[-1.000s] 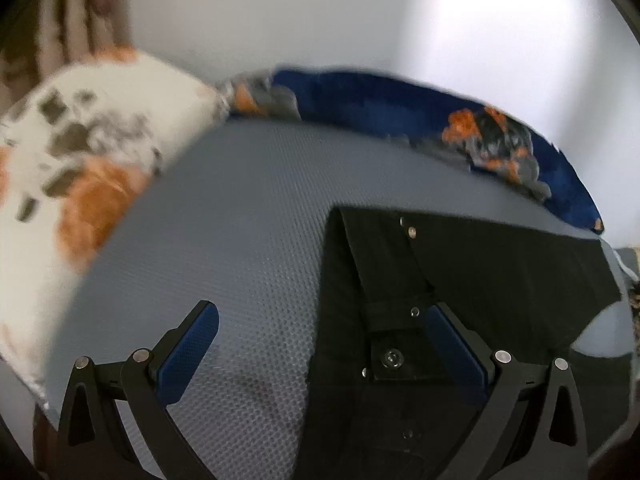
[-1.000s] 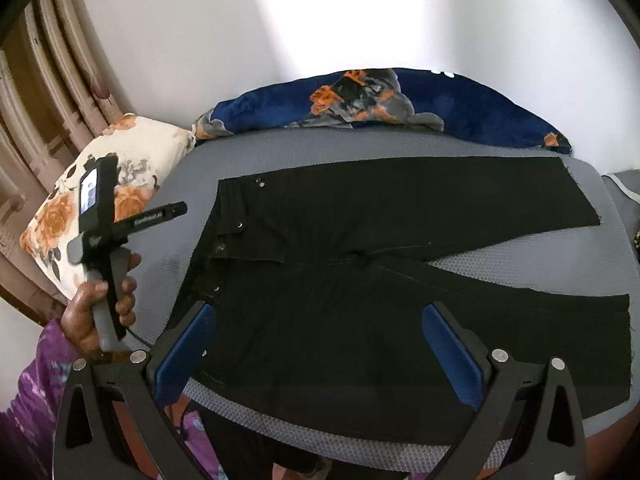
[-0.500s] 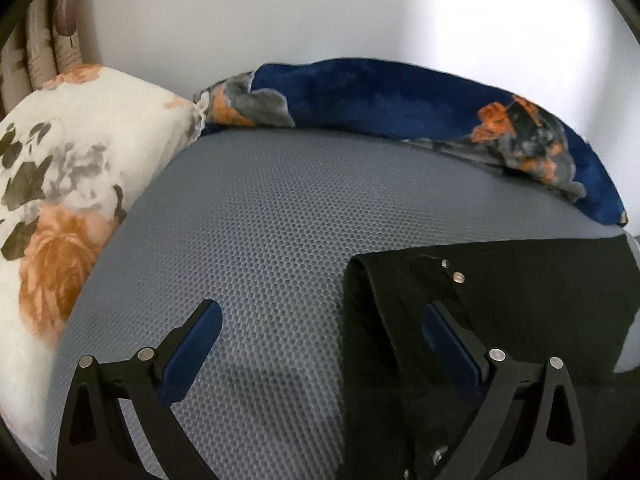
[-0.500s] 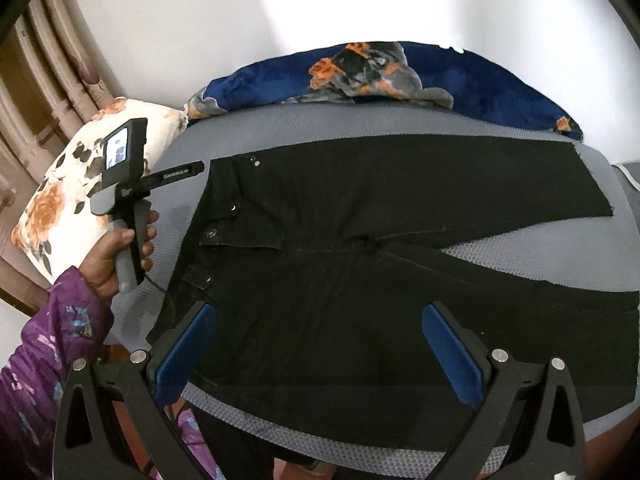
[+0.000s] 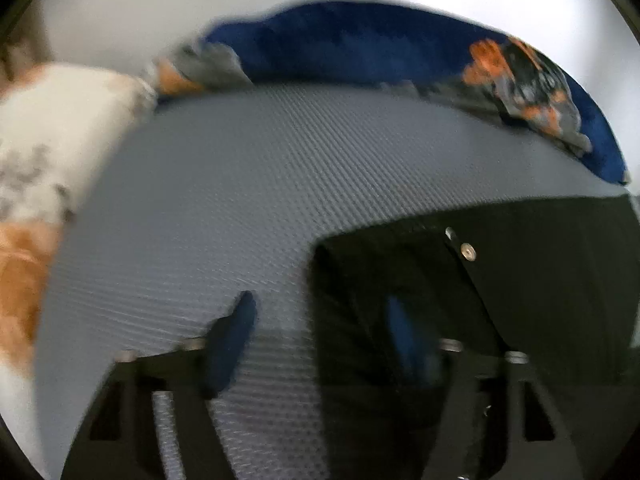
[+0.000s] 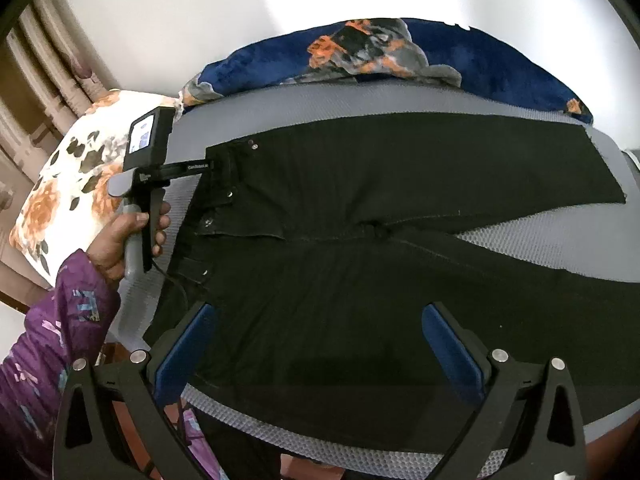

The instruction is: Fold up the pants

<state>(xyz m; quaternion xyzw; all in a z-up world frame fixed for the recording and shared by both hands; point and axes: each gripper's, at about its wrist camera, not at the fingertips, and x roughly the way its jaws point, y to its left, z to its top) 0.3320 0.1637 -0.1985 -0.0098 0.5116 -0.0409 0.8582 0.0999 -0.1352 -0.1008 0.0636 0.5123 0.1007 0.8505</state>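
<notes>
Black pants (image 6: 360,248) lie flat on a grey mesh mattress (image 6: 560,232), waistband to the left, both legs spread to the right. In the left wrist view the far waistband corner (image 5: 400,272) lies at the lower right. My left gripper (image 5: 320,320) is partly closed around the waistband edge, one finger over the mattress, the other over the pants; this view is blurred. The left gripper also shows in the right wrist view (image 6: 204,166) at the far waistband corner. My right gripper (image 6: 316,328) is open and empty above the near pant leg.
A blue floral blanket (image 6: 400,52) is bunched along the far edge by the white wall. A white floral pillow (image 6: 68,184) lies at the left, with curtains behind it. The mattress's near edge (image 6: 320,436) runs below my right gripper.
My left gripper has moved toward the far waistband corner and its jaws have narrowed from wide open. My right gripper has moved slightly closer over the pants and stays open.
</notes>
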